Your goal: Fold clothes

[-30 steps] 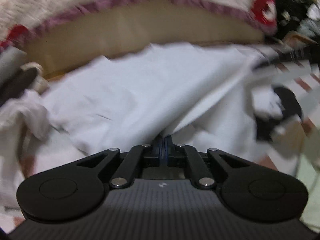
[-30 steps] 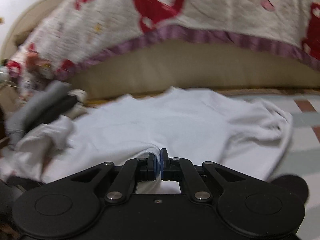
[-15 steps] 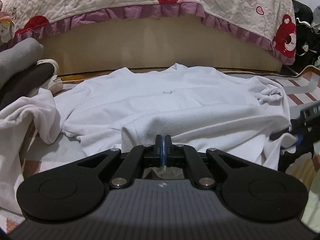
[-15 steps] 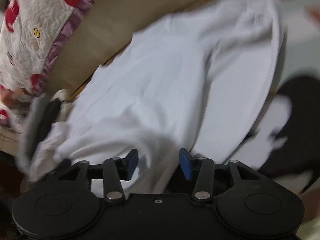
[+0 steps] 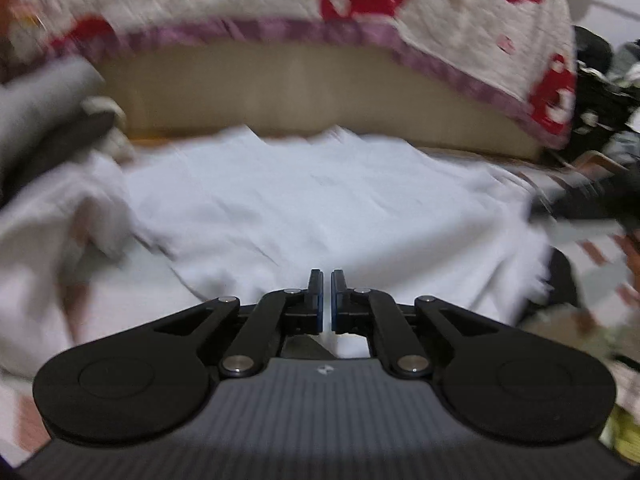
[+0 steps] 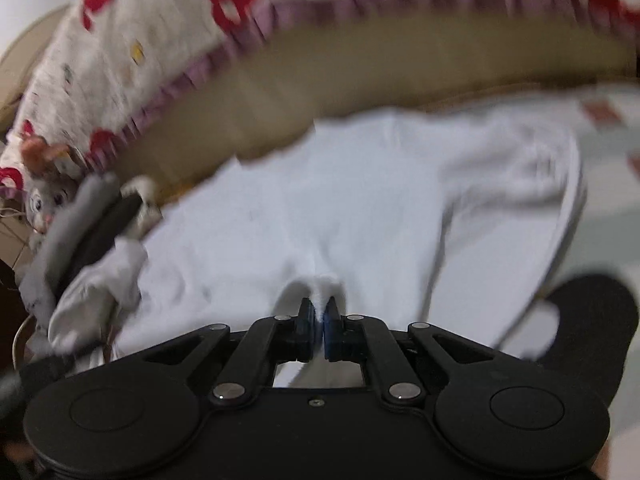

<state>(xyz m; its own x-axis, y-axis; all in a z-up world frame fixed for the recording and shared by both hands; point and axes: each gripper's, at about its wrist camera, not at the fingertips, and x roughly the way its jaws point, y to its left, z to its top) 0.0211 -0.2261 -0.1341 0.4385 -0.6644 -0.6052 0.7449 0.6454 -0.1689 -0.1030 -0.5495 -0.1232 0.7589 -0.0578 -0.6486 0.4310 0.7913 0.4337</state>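
Note:
A white long-sleeved garment (image 5: 320,208) lies spread on the floor in front of a bed. My left gripper (image 5: 326,280) hovers over its near edge. Its jaws are opening, with a narrow gap between the blue pads and no cloth pinched there. In the right wrist view the same white garment (image 6: 360,200) fills the middle. My right gripper (image 6: 319,308) is closing on a small raised fold of the white cloth, which sits pressed between its pads. Both views are blurred by motion.
A bed with a red-and-white quilt (image 5: 280,8) and a beige base (image 5: 300,92) stands behind the garment. Grey and dark clothes (image 5: 40,112) and another white piece (image 5: 60,220) lie at the left. A dark item (image 6: 592,320) lies at the right, a plush toy (image 6: 44,196) at far left.
My left gripper let go of the cloth edge, its pads now slightly apart, and it shifted sideways. My right gripper stood open half a second ago and has now shut on a fold of the white garment.

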